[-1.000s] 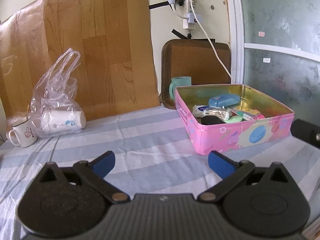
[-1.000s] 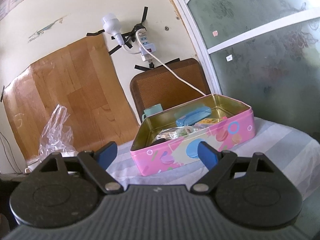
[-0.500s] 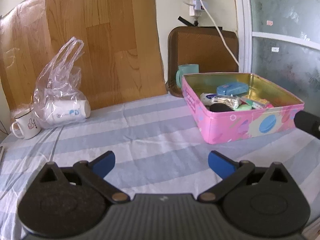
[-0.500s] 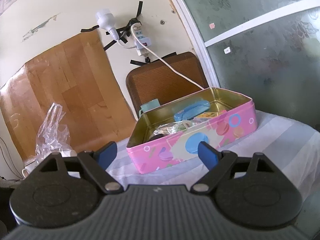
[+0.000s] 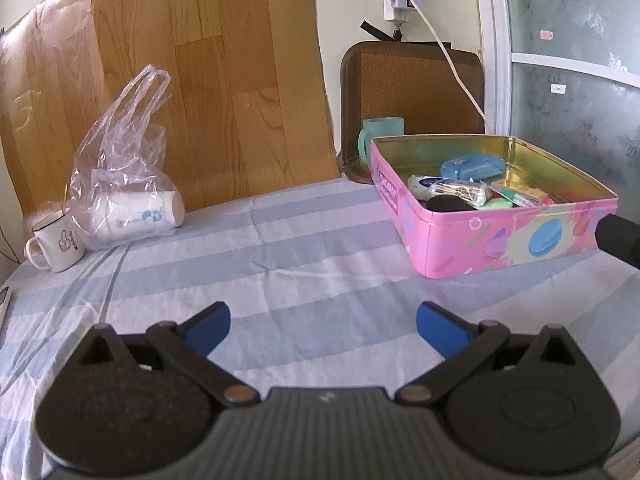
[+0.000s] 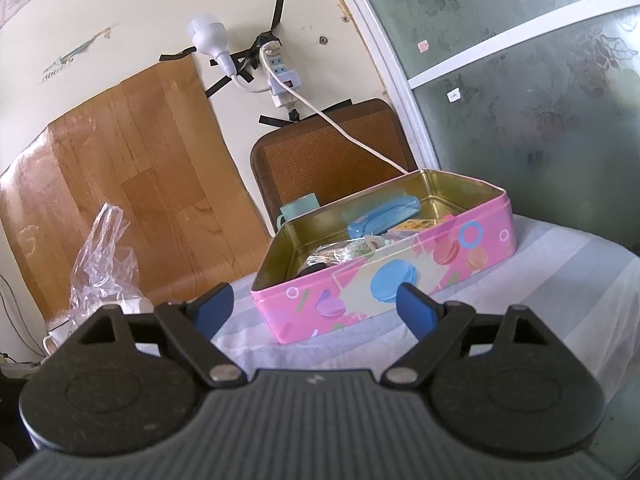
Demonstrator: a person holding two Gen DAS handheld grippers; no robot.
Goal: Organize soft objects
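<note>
Both views sit closer to the pink tin (image 5: 496, 236) at 2 o'clock — left hand-held gripper (image 5: 323, 326) and right hand-held gripper (image 6: 314, 307) wide, empty, ready for picking.

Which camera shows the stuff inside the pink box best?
The left wrist view: it looks down into the pink box, so the blue case, black round thing and packets show. The right wrist view sits lower, so the box's wall hides most of it; only the blue case shows well.
</note>
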